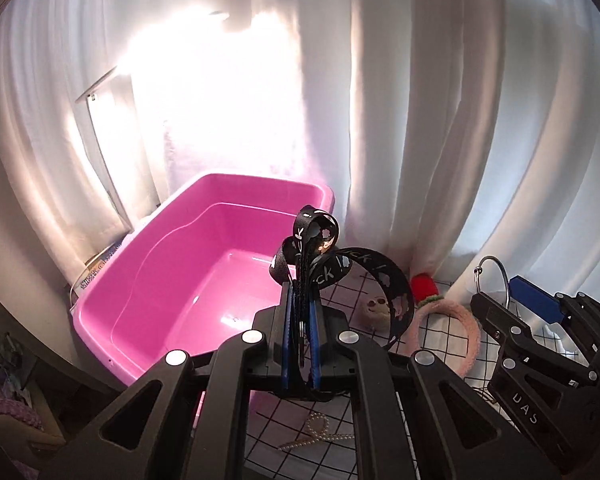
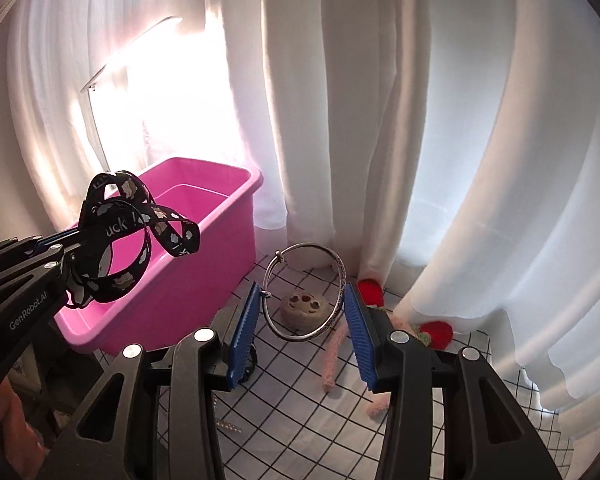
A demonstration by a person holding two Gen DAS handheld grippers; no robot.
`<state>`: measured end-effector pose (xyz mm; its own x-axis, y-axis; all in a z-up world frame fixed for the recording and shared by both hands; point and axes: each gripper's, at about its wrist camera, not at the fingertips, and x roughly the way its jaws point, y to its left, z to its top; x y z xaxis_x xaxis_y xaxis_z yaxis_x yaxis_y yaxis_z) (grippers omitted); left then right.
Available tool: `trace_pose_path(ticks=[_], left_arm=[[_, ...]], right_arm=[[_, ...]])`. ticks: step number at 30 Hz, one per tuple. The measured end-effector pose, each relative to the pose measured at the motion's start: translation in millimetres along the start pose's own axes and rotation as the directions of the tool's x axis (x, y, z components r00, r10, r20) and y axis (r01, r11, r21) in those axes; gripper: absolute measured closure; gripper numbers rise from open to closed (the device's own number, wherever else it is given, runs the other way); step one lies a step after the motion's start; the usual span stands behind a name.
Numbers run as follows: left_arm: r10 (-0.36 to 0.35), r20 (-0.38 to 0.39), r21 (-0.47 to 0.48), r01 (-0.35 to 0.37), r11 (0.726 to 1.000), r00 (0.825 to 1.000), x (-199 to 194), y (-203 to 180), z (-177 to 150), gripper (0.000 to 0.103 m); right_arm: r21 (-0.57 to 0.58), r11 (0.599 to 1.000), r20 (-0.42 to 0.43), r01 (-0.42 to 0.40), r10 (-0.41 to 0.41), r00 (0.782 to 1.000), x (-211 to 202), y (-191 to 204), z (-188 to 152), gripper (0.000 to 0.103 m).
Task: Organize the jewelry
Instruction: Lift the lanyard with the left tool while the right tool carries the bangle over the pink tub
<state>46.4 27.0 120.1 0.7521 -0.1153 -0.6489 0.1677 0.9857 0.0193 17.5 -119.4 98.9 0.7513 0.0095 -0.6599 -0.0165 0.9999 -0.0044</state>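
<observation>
We judge our left gripper (image 1: 300,308), fingers clamped on the black printed strap (image 1: 328,268), nearer the pink bin (image 1: 172,264) than our right gripper (image 2: 304,312), fingers clamped across the silver bangle (image 2: 305,292).

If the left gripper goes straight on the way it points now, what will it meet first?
Probably the pink tub: the left gripper, shut on the black printed strap, points down toward the tub's open inside. Depth is unclear.
</observation>
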Motion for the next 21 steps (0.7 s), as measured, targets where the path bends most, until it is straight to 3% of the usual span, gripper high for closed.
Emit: trace_pose_path(ticks=[9, 14, 21], left_arm=[[0.115, 0.032, -0.089, -0.112, 0.99, 0.993, 16, 97, 49, 0.095], [0.147, -0.028, -0.114, -0.149, 0.982, 0.989, 50, 137, 51, 0.095], [0.123, -0.162, -0.158, -0.148, 0.976, 0.979, 110, 163, 34, 0.095]], right_arm=[[-0.082, 0.988, 0.051, -0.135, 0.139, 0.989, 37, 77, 77, 0.061], [-0.127, 0.972, 0.015, -0.2, 0.203, 0.979, 75, 120, 106, 0.061], [-0.132, 0.956, -0.126, -0.262, 0.246, 0.961, 148, 155, 114, 0.061]])
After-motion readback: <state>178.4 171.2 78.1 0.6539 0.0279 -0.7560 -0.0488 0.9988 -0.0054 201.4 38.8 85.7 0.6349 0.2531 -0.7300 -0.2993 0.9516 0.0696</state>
